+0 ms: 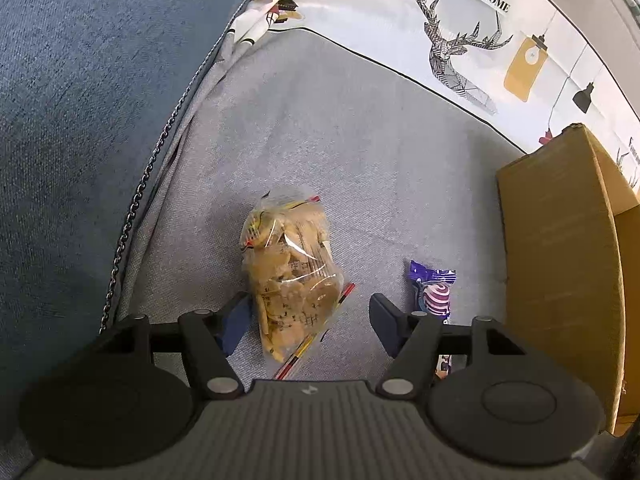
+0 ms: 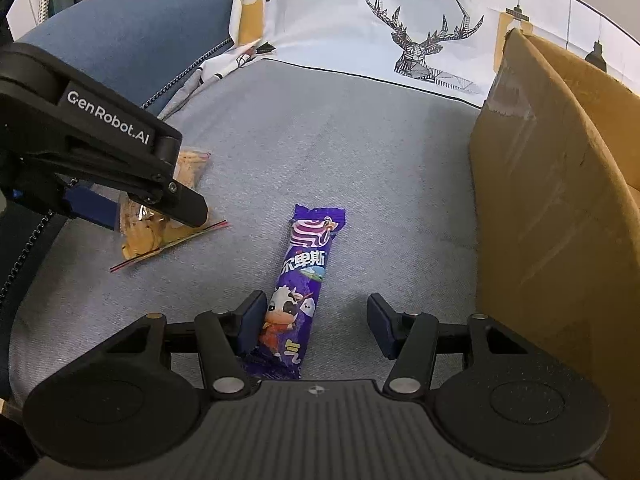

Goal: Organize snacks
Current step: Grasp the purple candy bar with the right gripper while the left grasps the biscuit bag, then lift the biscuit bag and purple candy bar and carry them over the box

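Right wrist: "GenRobot.AI" on left gripper point(image 2: 182, 204); cushion point(image 2: 424, 12) reads "FASHION HOME".

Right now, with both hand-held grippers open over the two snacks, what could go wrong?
1. The left hand-held gripper straddles the clear cracker bag; squeezing may crush the crackers.
2. The purple candy packet lies off-centre, near one finger of the right hand-held gripper, so it may twist or slip.
3. The cardboard box stands close on the right.
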The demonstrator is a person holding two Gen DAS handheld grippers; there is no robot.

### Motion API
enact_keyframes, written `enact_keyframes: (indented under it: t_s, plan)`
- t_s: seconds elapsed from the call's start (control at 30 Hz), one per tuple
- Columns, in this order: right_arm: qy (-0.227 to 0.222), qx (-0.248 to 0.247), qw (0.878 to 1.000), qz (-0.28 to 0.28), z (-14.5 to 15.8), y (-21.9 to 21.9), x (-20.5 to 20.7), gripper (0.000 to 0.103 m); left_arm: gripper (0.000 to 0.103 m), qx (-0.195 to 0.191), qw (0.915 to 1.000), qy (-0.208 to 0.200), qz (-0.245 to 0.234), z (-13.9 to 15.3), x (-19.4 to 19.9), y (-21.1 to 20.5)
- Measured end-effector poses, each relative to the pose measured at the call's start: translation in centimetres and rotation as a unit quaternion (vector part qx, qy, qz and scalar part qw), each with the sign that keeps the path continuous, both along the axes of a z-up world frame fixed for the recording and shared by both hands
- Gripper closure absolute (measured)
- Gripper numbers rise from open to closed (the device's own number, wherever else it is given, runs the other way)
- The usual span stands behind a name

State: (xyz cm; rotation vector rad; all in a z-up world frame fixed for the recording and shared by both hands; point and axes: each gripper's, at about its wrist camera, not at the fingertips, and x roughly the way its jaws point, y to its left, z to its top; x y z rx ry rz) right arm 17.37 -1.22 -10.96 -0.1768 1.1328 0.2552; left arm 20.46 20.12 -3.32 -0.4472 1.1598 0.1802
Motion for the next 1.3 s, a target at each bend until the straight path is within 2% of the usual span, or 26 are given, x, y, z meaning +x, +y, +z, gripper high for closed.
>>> enact_keyframes:
  t_s: [0.2, 0.37, 0.47, 0.83, 0.93, 0.97, 1.0, 1.17, 1.3]
  plan:
    - [0.0, -0.003, 1.0, 0.007, -0.2, -0.1, 0.0, 0.057, 0.032, 0.001, 1.0, 0.004, 0.004, -0.1, 0.1, 0.1]
    - [-0.004, -0.006, 1.0, 0.017, -0.1, -0.1, -0.1, 0.077, 0.032, 0.0, 1.0, 0.005, 0.006, -0.1, 0.1, 0.1]
    - [-0.003, -0.002, 1.0, 0.017, -0.1, -0.1, -0.1, 0.083, 0.032, 0.0, 1.0, 0.005, 0.006, -0.1, 0.1, 0.1]
    - [-0.027, 0.006, 0.999, 0.024, 0.5, 0.0, -0.6, 0.087, 0.034, 0.007, 1.0, 0.005, 0.003, -0.1, 0.1, -0.1]
    - [-0.039, 0.01, 0.999, 0.024, 0.9, -0.1, -0.6, 0.088, 0.048, 0.012, 0.9999, 0.008, -0.001, -0.2, 0.2, -0.3]
    - [-0.041, 0.011, 0.999, 0.025, 1.1, -0.1, -0.6, 0.088, 0.057, 0.015, 0.9998, 0.01, -0.002, -0.2, 0.2, -0.3]
    - [-0.044, 0.012, 0.999, 0.026, 1.2, -0.2, -0.7, 0.088, 0.059, 0.014, 0.9999, 0.008, -0.001, -0.1, 0.2, -0.3]
    - [-0.059, 0.019, 0.998, 0.022, 2.0, -0.4, -0.7, 0.088, 0.062, 0.007, 0.9997, -0.024, 0.003, 0.8, 0.0, -0.7]
    - [-0.086, 0.037, 0.996, 0.013, 3.9, -0.8, -0.9, 0.088, 0.062, 0.016, 0.9978, -0.064, 0.01, 2.5, -0.4, -1.2]
